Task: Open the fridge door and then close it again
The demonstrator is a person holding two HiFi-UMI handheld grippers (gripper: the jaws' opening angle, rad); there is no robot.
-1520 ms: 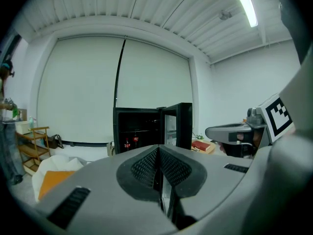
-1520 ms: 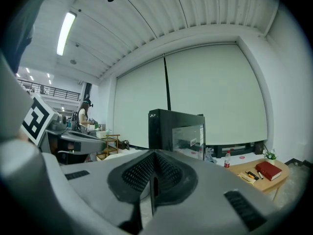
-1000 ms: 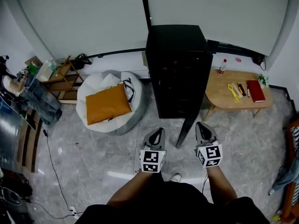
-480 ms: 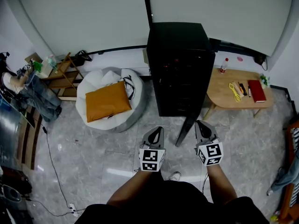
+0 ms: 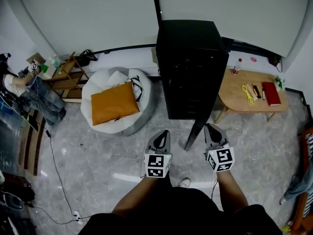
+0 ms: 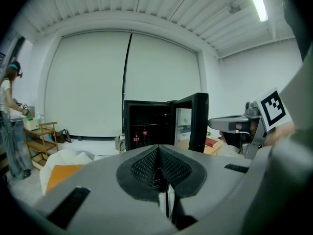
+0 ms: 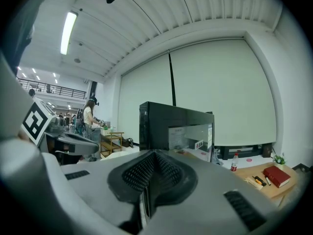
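The black fridge stands against the back wall with its door swung out toward me, edge on between my two grippers. In the left gripper view the fridge shows a dark inside with red-capped bottles, and the glass door hangs open at the right. My left gripper sits just left of the door's edge, shut and empty. My right gripper is just right of that edge, also shut with nothing between its pads. Neither touches the door.
A white beanbag with an orange cushion lies left of the fridge. A low wooden table with a red book and a bottle stands at the right. A wooden shelf and a person are far left. A cable crosses the floor.
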